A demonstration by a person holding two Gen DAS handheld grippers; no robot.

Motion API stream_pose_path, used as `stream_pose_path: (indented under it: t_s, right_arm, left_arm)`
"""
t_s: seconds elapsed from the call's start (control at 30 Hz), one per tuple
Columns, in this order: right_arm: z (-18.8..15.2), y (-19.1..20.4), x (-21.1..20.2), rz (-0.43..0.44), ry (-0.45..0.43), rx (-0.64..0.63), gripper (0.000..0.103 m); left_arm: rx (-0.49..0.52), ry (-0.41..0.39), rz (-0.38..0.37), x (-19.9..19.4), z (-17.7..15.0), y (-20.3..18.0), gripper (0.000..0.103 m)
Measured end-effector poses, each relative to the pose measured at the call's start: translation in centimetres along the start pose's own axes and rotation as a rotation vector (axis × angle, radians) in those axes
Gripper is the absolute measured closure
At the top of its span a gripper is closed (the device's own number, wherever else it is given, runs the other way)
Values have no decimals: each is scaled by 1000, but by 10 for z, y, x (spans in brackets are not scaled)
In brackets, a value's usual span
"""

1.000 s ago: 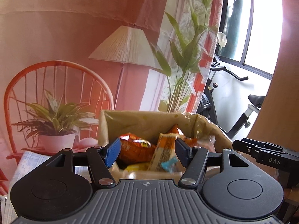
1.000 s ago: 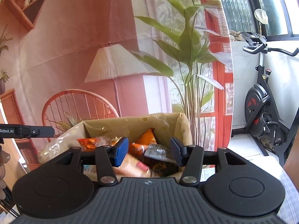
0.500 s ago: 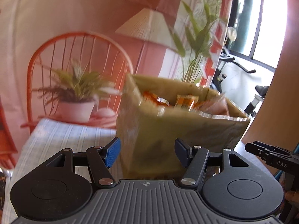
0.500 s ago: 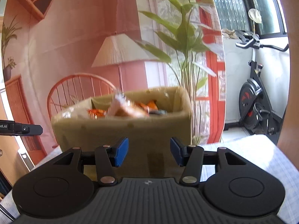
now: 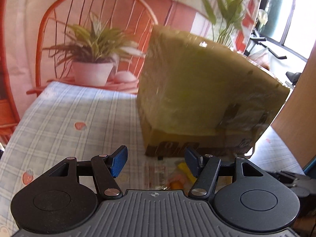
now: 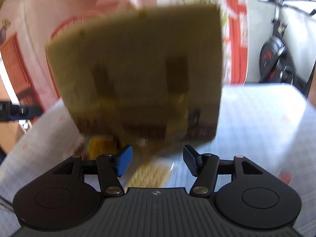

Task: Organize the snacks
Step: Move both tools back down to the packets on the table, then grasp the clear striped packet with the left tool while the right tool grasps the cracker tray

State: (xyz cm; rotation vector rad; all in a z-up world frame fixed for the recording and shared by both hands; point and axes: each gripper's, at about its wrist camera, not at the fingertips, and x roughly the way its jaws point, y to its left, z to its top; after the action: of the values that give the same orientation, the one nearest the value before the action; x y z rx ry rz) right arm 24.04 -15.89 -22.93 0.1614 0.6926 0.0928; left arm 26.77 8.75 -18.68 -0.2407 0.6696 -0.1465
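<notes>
We judge the snack packets at the foot of the box to be light, soft film pouches, crinkly and likely slippery, with brittle contents; a pinch on a flat sealed edge or across the thin body should serve better than a squeeze on the middle. The clear packet of pale pieces (image 6: 150,174) lies low centre in the right wrist view, just ahead of the right gripper (image 6: 157,161); an orange-yellow packet (image 6: 100,145) sits to its left, against the box base. In the left wrist view a yellow and orange packet (image 5: 180,174) shows low centre, blurred, partly behind the fingers.

The cardboard box (image 5: 207,90) fills the centre of both views, olive-brown, upright, with dark tape strips and print along its base. It looks stiff; its contents are hidden from here.

The left gripper (image 5: 156,162) stands spread, nothing between its pads. The right gripper's jaws have just been opening and are spread, pressing on nothing.

All rests on a pale checked tablecloth (image 5: 69,118) with strawberry motifs. A printed backdrop (image 5: 94,45) occupies the upper left.
</notes>
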Motion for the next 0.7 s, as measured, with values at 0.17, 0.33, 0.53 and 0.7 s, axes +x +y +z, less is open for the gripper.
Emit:
stream_pose_path:
  t_s: [0.17, 0.33, 0.53, 0.7]
  right_arm:
    - [-15, 11, 21, -6, 69, -24, 36]
    - [-20, 19, 26, -3, 81, -75, 36]
    - [-24, 10, 18, -24, 49, -90, 41]
    - [-27, 5, 15, -15, 31, -85, 41]
  left_arm:
    - [2, 38, 17, 8, -8, 4, 37]
    - [-3, 89, 16, 23, -16, 7, 37]
    - [-3, 128, 3, 43, -22, 3, 37]
    - [16, 145, 15, 62, -21, -3, 37]
